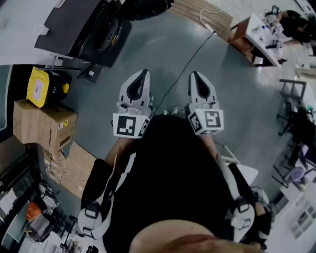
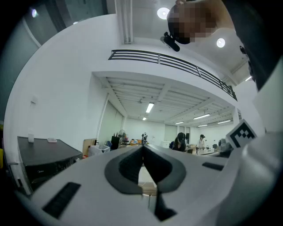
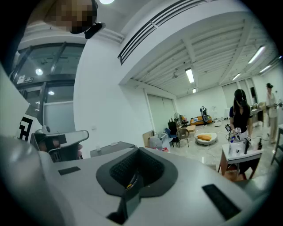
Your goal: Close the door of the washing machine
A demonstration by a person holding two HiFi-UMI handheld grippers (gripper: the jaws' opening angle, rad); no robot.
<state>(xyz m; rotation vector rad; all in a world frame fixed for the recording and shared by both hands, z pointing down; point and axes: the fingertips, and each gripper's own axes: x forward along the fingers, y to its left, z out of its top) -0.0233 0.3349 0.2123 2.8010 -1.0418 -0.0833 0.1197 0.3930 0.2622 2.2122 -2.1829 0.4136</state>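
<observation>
The dark washing machine [image 1: 81, 27] stands on the grey floor at the upper left of the head view, its round front [image 1: 106, 30] facing right; I cannot tell how its door stands. It also shows as a dark box [image 2: 44, 159] at the left of the left gripper view. Both grippers are held close to the person's body, pointing forward, well short of the machine. The left gripper [image 1: 143, 74] [image 2: 142, 149] is shut with nothing in it. The right gripper [image 1: 194, 75] [image 3: 138, 152] is shut and holds nothing either.
A yellow case [image 1: 44, 86] and stacked cardboard boxes [image 1: 44, 123] stand at the left. A cable [image 1: 190, 59] runs across the floor ahead toward a wooden board [image 1: 207, 15]. A table with items [image 1: 259, 32] and chairs [image 1: 291, 104] stand at the right. A person [image 3: 241, 114] stands far off.
</observation>
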